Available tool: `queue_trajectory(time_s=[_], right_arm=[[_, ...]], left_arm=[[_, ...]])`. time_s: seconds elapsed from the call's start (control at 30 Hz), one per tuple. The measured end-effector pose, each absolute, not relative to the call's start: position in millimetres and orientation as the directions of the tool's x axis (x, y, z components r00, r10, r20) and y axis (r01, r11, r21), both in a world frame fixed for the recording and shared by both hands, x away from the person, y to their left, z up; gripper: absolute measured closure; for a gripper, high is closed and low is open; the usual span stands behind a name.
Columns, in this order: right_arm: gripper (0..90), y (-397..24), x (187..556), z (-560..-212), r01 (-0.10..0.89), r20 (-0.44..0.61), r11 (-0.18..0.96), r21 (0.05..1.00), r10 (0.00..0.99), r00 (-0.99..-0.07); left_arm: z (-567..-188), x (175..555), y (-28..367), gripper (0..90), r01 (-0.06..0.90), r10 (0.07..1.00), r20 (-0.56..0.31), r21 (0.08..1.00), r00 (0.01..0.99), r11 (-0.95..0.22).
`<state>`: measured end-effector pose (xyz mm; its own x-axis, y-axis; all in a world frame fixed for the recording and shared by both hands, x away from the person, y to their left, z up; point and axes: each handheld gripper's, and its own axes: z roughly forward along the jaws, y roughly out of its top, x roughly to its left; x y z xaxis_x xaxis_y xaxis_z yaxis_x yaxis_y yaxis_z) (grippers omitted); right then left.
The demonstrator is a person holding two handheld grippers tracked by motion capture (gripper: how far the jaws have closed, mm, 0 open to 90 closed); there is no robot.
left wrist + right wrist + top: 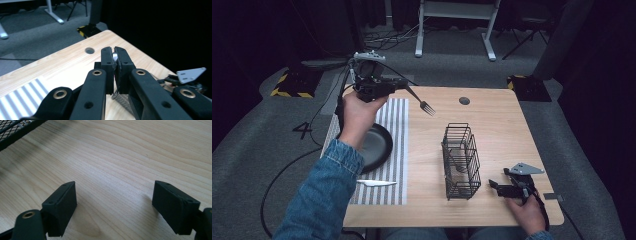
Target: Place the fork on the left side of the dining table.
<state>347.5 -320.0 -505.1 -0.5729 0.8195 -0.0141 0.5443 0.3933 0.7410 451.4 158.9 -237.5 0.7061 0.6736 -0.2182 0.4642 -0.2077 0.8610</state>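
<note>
Gripping a fork (421, 101) aloft, the left gripper (396, 86) must carry it toward five o'clock into the wire basket (460, 162), while the right gripper (496, 186) rests open.

Shiny metal fork (426, 106); matt wood table (492, 120).

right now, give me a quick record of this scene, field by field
left gripper: shut on the fork, held up over the table's far left part
fork: tines point toward the wire basket
right gripper: open, low over bare wood, right of the basket
wire basket: black, upright, right of centre on the table
black plate: on the striped mat, partly behind the left forearm
white knife: lying on the mat's near end
</note>
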Motion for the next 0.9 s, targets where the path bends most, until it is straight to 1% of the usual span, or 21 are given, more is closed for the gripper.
queue_trajectory(time_s=[0.4,0.6,0.9], right_arm=[[19.7,-320,348,-505,0.545,-0.013,0.392,0.741,0.820,-0.573],[19.7,-320,348,-505,0.548,-0.011,0.390,0.740,0.821,-0.570],[19.7,-320,348,-505,0.547,-0.011,0.390,0.741,0.821,-0.570]], left_arm=[[-250,483,191,86.6,0.487,0.727,-0.233,0.859,0.646,-0.157],[-267,504,205,86.6,0.518,0.751,-0.268,0.848,0.604,-0.114],[-288,525,221,86.6,0.543,0.772,-0.270,0.832,0.576,-0.114]])
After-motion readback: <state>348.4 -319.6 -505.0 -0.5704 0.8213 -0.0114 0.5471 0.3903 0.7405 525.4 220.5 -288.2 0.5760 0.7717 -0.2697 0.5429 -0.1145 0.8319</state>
